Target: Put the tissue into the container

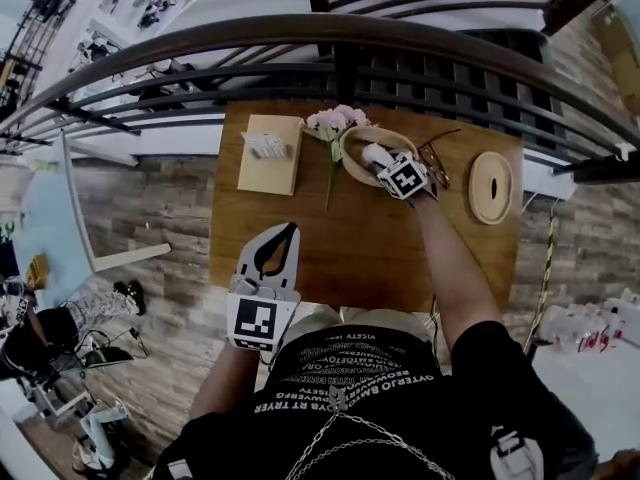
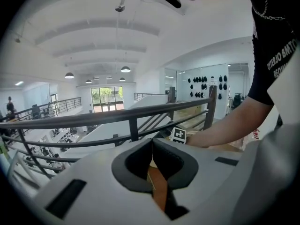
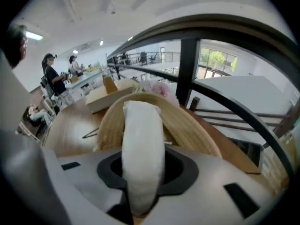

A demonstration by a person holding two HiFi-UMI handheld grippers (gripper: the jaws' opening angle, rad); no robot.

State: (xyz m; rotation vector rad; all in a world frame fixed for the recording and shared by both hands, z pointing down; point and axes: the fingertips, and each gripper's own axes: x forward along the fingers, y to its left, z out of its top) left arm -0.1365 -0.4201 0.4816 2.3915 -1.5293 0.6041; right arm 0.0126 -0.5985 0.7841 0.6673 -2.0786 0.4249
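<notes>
Head view: right gripper (image 1: pixel 385 165) over bowl (image 1: pixel 347 160) at far side of table (image 1: pixel 360 248), white tissue (image 1: pixel 371 153) in its jaws, above bowl's hollow. Left gripper (image 1: pixel 291 228) near table's near edge, well apart from tissue.

Left gripper view: jaws pressed together — nothing between.

Right gripper view: jaws clamped on tissue — it sticks out past tips, over bowl.

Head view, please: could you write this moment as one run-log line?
right gripper: shut on tissue | tissue: over container, not released | left gripper: shut, empty, over table
</notes>
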